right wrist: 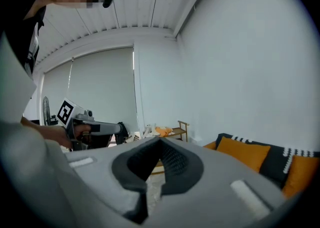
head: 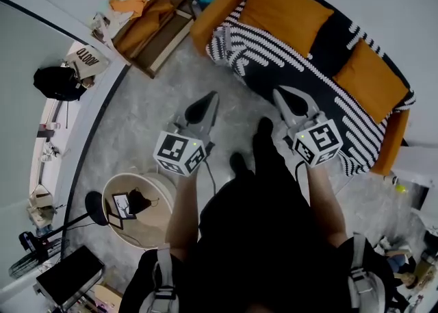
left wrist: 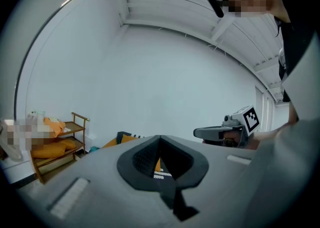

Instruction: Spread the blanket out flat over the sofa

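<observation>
The black-and-white striped blanket (head: 301, 79) lies over the seat and back of the orange sofa (head: 215, 10), and its edge hangs down the front. Two orange cushions (head: 284, 7) (head: 373, 72) rest on top of it. My left gripper (head: 211, 98) and right gripper (head: 282, 94) hover side by side over the grey floor, just short of the sofa's front. Both are shut with nothing between their jaws. In the left gripper view the jaws (left wrist: 160, 138) meet at the tip, and the sofa (left wrist: 125, 138) lies beyond. The right gripper view shows its jaws (right wrist: 160, 140) likewise closed, and the sofa (right wrist: 250, 154) at right.
A wooden shelf rack (head: 154, 20) with orange cloths stands left of the sofa. A round low table (head: 137, 205) sits at my near left. The person's feet (head: 263, 130) stand on the grey carpet between the grippers. Clutter lines the left wall.
</observation>
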`<state>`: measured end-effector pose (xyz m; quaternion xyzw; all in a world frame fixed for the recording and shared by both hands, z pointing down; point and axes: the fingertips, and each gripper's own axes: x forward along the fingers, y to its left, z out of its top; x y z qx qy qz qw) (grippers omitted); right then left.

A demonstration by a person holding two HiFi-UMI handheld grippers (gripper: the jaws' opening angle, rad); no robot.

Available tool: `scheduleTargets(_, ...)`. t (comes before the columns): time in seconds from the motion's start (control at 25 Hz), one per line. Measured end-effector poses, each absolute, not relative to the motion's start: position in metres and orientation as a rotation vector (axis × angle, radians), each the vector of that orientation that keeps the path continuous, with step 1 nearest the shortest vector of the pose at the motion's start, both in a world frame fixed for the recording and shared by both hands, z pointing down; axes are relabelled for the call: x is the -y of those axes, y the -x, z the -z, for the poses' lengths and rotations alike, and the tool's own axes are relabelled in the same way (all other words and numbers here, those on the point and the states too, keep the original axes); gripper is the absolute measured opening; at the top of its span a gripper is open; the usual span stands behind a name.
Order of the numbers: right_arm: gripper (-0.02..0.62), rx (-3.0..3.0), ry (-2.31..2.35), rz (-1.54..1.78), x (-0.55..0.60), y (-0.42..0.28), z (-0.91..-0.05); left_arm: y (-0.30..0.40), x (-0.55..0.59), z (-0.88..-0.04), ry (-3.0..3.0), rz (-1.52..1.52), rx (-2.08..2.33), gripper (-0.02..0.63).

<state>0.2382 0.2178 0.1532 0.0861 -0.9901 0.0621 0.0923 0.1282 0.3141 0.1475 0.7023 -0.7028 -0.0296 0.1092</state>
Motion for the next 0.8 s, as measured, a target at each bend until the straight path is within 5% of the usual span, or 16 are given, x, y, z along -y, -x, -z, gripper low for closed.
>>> scheduleTargets(0.8, 0.003, 2.904, -0.083, -0.251, -0.046, -0.158, -0.182, -0.060, -0.148, -0.171, -1.902, 0.000, 2.129, 0.011)
